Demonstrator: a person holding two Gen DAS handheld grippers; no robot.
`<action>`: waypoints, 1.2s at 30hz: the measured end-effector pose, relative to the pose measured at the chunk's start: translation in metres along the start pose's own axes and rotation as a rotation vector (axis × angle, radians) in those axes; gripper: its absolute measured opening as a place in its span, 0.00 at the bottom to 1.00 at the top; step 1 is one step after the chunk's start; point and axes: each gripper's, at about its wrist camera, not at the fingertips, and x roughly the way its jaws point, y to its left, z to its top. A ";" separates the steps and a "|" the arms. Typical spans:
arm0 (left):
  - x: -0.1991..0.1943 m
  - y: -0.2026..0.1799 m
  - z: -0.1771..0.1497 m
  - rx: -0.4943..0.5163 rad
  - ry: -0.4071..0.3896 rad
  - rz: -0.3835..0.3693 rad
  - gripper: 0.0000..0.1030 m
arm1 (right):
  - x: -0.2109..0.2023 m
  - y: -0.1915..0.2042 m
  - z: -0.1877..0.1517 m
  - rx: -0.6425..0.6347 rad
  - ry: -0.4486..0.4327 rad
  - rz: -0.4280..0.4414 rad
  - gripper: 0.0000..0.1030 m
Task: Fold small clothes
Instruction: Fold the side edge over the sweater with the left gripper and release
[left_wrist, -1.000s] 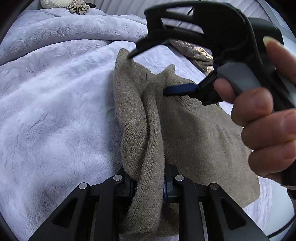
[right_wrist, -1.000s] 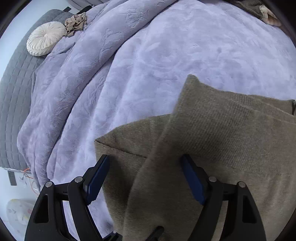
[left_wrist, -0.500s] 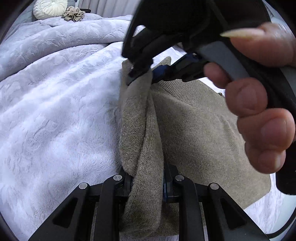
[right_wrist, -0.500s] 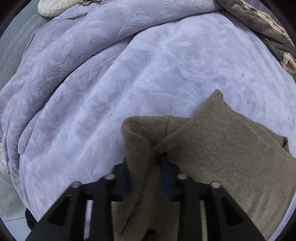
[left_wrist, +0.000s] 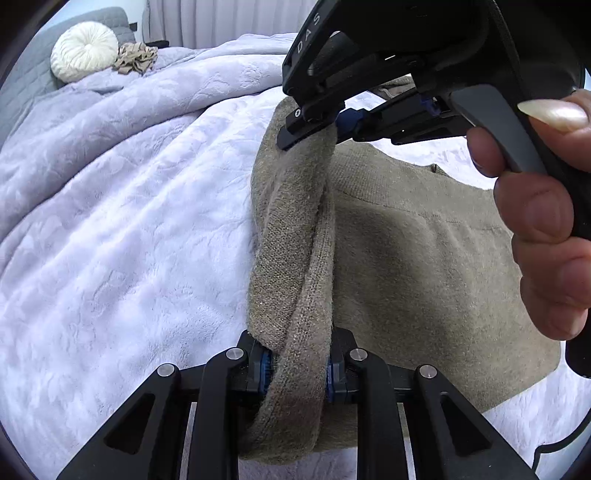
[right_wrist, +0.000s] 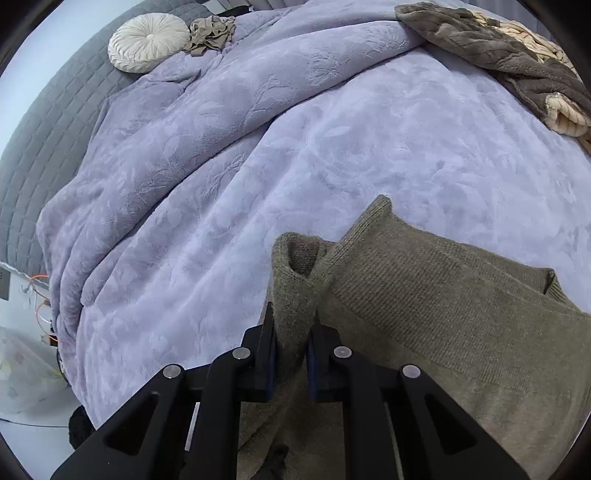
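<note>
- Both grippers clamp the same olive knit garment (left_wrist: 424, 266): the left gripper (left_wrist: 297, 367) pinches a bunched fold of its edge between narrow jaws, and the right gripper (right_wrist: 291, 354), whose jaws have just been closing, now presses its pads on another gathered stretch of that edge.
- In the left wrist view the right gripper (left_wrist: 334, 127) bites the far end of the raised fold, with a person's hand (left_wrist: 543, 221) wrapped around its grey trigger.
- Between the two grips the edge runs as a thick, lifted roll; the rest of the garment spreads flat to the right.
- Beneath it lies a lavender plush blanket (right_wrist: 258, 166) with an embossed pattern, rumpled into a ridge further back.
- Well apart, a round cream cushion (right_wrist: 147, 40) sits touching a crumpled tan cloth (right_wrist: 212, 35) near the grey quilted headboard (right_wrist: 44, 122).
- At the far right edge, a brown fleece throw (right_wrist: 498, 48) lies heaped on the blanket.
</note>
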 end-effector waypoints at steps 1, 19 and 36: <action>-0.002 -0.010 0.001 0.028 -0.005 0.022 0.22 | -0.004 -0.004 -0.002 -0.001 -0.009 0.009 0.13; -0.006 -0.159 -0.006 0.338 -0.032 0.200 0.22 | -0.076 -0.110 -0.036 0.091 -0.163 0.238 0.13; -0.018 -0.299 -0.019 0.554 -0.032 0.179 0.22 | -0.150 -0.244 -0.085 0.205 -0.266 0.206 0.13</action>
